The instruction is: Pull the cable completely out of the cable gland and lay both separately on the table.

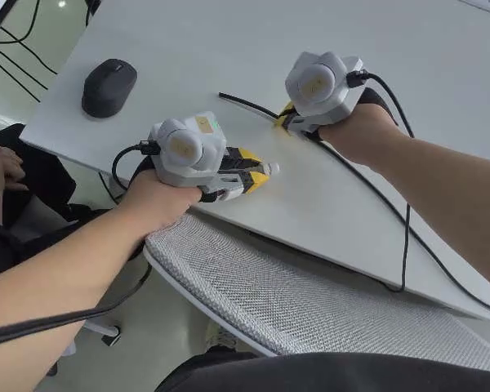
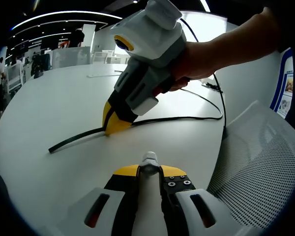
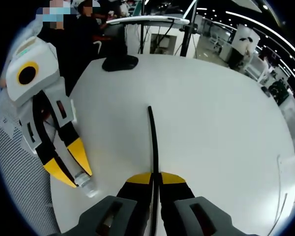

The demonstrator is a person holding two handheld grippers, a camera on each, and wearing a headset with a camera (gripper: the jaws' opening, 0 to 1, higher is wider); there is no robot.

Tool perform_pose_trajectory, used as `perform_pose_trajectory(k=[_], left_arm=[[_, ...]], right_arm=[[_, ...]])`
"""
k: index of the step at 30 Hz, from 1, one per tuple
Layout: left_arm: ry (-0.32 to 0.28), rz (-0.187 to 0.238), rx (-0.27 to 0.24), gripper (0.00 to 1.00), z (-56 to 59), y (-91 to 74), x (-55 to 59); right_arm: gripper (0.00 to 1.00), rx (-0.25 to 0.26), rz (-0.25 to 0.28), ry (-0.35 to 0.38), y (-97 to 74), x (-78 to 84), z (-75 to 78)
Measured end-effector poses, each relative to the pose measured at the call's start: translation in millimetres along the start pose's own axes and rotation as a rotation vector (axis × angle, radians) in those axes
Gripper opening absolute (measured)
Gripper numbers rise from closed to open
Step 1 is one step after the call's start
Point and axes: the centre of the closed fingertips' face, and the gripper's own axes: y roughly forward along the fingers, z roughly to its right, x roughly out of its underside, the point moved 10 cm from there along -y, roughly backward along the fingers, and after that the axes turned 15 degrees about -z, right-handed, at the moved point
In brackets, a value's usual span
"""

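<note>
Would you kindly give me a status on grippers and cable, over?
Left gripper shut on cable gland. Right gripper shut on cable, free of gland. Mouse well aside.

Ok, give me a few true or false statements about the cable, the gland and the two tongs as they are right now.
The thin black cable runs through the small white cable gland. False: they are apart.
The right tongs are shut on the cable. True.
The left tongs are empty. False: they grip the gland.
The black oval computer mouse lies on the white table. True.
</note>
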Motion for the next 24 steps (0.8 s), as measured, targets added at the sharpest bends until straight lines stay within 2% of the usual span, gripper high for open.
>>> perform_pose_trajectory(k=[6,9,13,17,21,24], left_arm=[[0.030,-0.017,-0.010,0.16,1.7,-1.5,-2.4],[0.046,-0.042,-0.017,0.16,2.4,-1.9,-1.7],[0.063,-0.058,-0.006,0.16,6.0,-1.4,-1.4],[0.058,-0.057,-0.012,0.17,5.2,-1.7,-1.9],[0.054,-0.055,-0.014,0.20,5.6,-2.3,-2.4],[0.047,-0.046,-0.015,0.22,5.6,-2.6,-3.2]], right_arm=[[0.00,0.002,0.002,-0.003,-0.2,0.4,0.3],[0.01,0.002,0.002,-0.003,-0.2,0.4,1.1],[0.02,0.008,0.001,0.009,-0.3,0.5,1.1],[0.03,0.019,0.001,0.001,-0.4,0.9,1.1],[0.09,0.034,-0.008,0.007,-2.2,2.1,2.4],[0.11,0.042,0.005,0.007,-5.7,4.7,1.8]])
